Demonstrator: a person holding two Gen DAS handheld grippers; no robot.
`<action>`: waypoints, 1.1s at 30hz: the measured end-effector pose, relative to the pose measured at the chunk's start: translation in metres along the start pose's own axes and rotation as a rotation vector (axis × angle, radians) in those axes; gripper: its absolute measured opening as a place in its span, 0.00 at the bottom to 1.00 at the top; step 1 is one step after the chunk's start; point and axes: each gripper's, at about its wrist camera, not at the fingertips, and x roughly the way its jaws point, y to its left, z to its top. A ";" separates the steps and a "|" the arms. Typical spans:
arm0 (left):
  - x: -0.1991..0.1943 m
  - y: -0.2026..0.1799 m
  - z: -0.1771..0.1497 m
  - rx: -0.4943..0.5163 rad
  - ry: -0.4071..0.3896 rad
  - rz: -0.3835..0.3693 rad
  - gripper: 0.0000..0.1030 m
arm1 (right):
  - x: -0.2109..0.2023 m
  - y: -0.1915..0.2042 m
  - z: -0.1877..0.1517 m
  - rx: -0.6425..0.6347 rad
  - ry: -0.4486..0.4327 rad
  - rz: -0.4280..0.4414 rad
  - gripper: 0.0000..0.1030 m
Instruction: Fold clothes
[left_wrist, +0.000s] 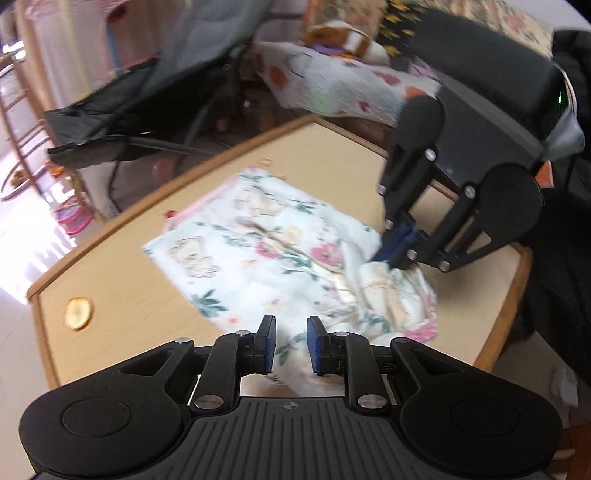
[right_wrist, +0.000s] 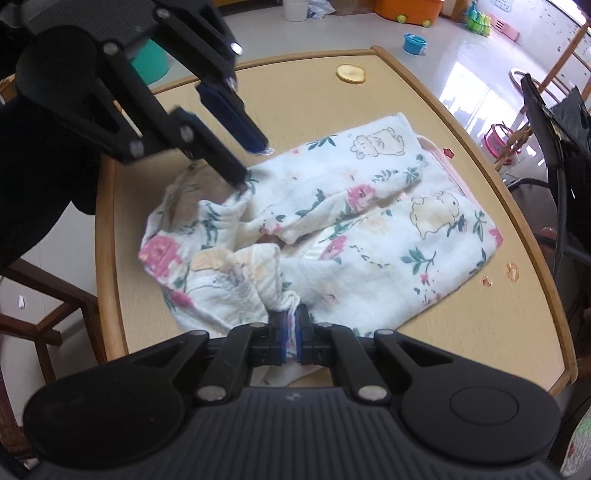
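Right gripper (right_wrist: 291, 334) | pinches garment (right_wrist: 369, 221) hem | table (right_wrist: 480, 350)

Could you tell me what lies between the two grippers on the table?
Only bunched folds of the floral garment, shown in the right wrist view.

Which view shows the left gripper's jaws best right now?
The left wrist view: the left gripper shows its blue pads apart, over the floral garment. The right wrist view shows it from the side, partly blurred, one fingertip meeting the cloth.
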 end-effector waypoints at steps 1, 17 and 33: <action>-0.004 0.002 -0.002 -0.011 -0.011 0.007 0.25 | 0.000 0.000 -0.001 0.005 -0.003 0.000 0.04; -0.045 -0.041 -0.022 0.191 -0.034 -0.244 0.27 | 0.000 -0.008 -0.004 0.074 -0.020 0.022 0.04; 0.016 -0.073 -0.027 0.159 -0.020 -0.183 0.27 | -0.002 -0.005 -0.006 0.063 -0.037 0.007 0.04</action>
